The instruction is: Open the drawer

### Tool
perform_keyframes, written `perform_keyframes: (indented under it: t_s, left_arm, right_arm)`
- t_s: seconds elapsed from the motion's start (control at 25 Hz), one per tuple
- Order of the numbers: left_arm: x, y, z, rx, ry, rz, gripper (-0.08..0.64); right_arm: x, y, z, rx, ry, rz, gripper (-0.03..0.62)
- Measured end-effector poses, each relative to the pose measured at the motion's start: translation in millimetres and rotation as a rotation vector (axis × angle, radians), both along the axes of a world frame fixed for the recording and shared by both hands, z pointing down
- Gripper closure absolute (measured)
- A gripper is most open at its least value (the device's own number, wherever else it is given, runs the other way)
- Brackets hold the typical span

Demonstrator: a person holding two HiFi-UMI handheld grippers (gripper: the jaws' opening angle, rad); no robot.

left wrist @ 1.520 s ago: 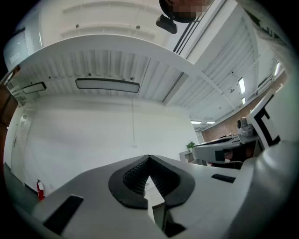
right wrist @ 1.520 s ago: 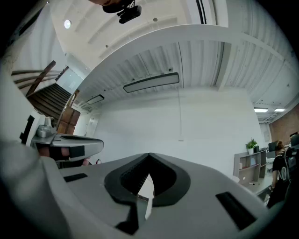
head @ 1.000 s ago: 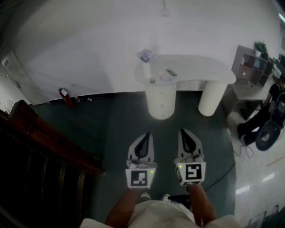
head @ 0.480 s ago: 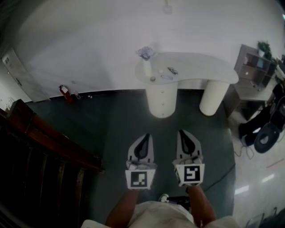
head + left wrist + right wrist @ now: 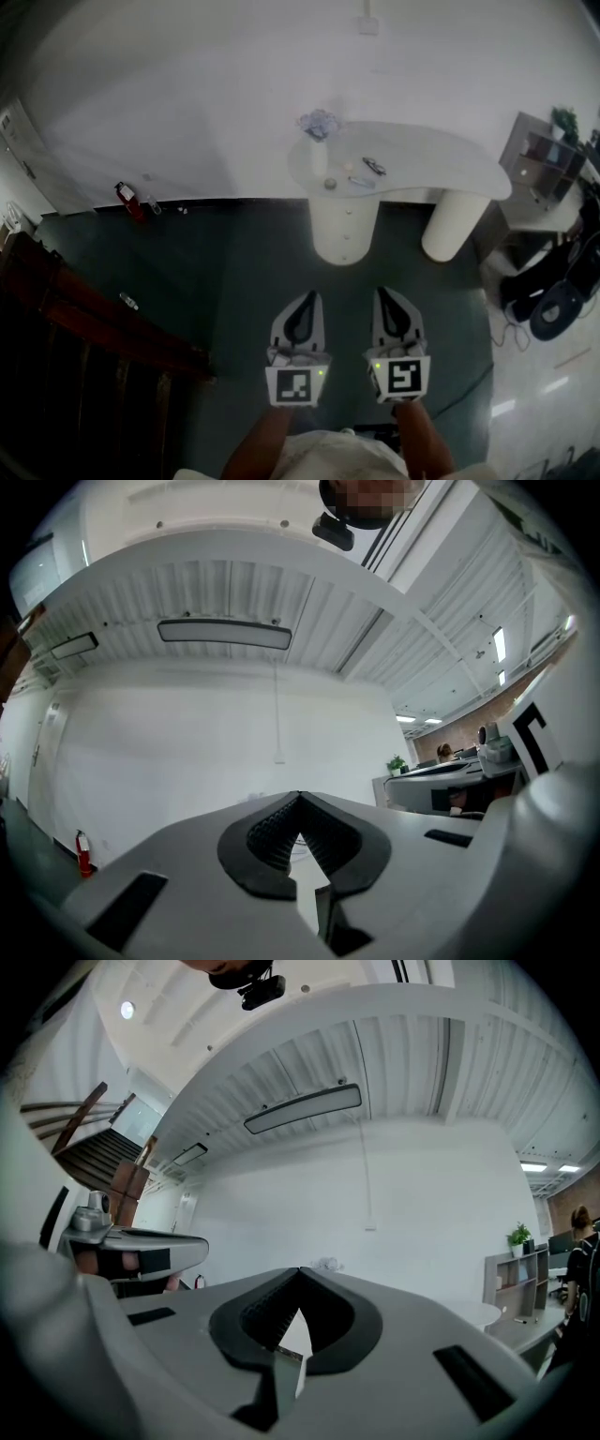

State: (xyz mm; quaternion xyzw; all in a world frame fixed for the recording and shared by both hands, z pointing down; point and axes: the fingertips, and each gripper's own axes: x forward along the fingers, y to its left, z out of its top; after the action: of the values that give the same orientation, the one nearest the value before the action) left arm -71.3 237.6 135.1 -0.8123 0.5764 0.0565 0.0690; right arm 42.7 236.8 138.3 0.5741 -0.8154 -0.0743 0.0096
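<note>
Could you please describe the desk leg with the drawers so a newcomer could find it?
Against the white wall stands a curved white desk on two legs. The drawer leg is the left, wider one, with small knobs down its front.

My head camera looked steeply down over my left gripper (image 5: 306,300) and right gripper (image 5: 386,298), across the floor (image 5: 234,272) to the far desk (image 5: 422,159) and wall (image 5: 187,84). Each gripper camera sat close behind its jaws, facing about level at that same wall, the other gripper alongside.
</note>
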Motion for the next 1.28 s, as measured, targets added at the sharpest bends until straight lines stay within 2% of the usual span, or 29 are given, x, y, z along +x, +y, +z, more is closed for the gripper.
perform_keyframes:
  t_s: [0.44, 0.72, 1.0, 1.28]
  left_arm:
    - [-64, -94, 1, -0.015, 0.029, 0.011, 0.565]
    - [-84, -135, 1, -0.009, 0.042, 0.039, 0.565]
    - [-75, -169, 5, -0.013, 0.042, 0.054, 0.565]
    - [-39, -226, 8, -0.018, 0.024, 0.055, 0.565]
  right_arm:
    - [-60, -93, -4, 0.005, 0.03, 0.02, 0.588]
    - [-82, -130, -3, 0.016, 0.047, 0.043, 0.588]
    - [-73, -165, 8, -0.002, 0.043, 0.055, 0.586]
    - [-38, -227, 6, 0.008, 0.01, 0.057, 0.588]
